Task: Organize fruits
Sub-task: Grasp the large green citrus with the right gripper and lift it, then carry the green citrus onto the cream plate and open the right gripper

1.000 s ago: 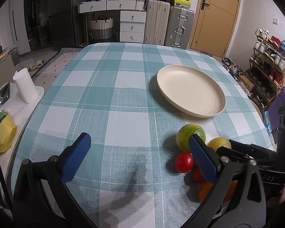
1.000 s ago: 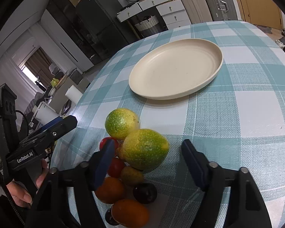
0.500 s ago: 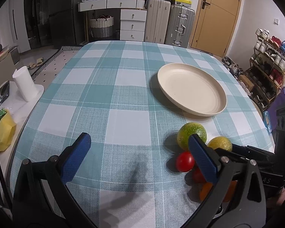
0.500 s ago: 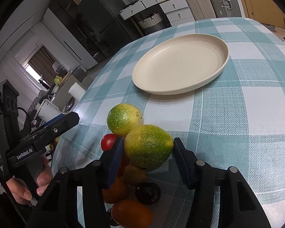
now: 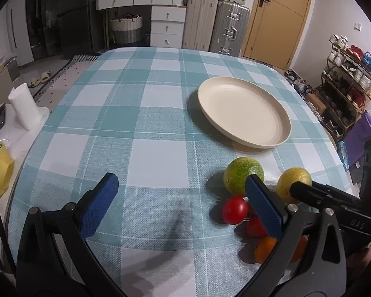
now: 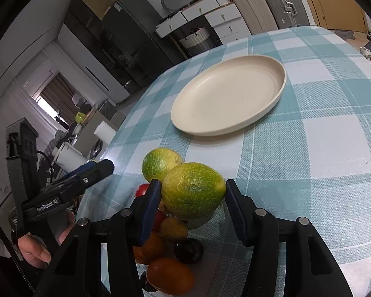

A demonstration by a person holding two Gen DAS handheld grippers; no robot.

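Left wrist view: The left gripper (image 5: 180, 203) hangs over bare tablecloth (image 5: 158, 158) with its jaws spread wide and nothing between them. The plate (image 5: 244, 113) sits farther out on the table and holds no fruit. The fruit pile lies near the table's front edge: a green fruit (image 5: 240, 177), a yellow-green fruit (image 5: 293, 180), two red tomatoes (image 5: 233, 210) and orange fruit (image 5: 264, 250) partly hidden behind the gripper's right finger. The right gripper's dark finger reaches in against the yellow-green fruit.

Right wrist view: The right gripper (image 6: 191, 205) has just been closing, and its two blue pads (image 6: 150, 208) now press on either side of the yellow-green fruit (image 6: 193, 189). Whether the fruit is raised off the pile cannot be told; it sits over the other pieces. Behind it lies the green fruit (image 6: 158, 163); below it are a tomato (image 6: 142, 189), a small yellow fruit (image 6: 173, 227), two orange fruits (image 6: 169, 274) and a dark plum (image 6: 188, 251). The plate (image 6: 227, 96) is bare here too. A hand (image 6: 34, 250) holds the left gripper at the left edge.

Status: No fruit is on the plate yet. The first piece is gripped; it appears bound for the plate, with every other piece left to move.
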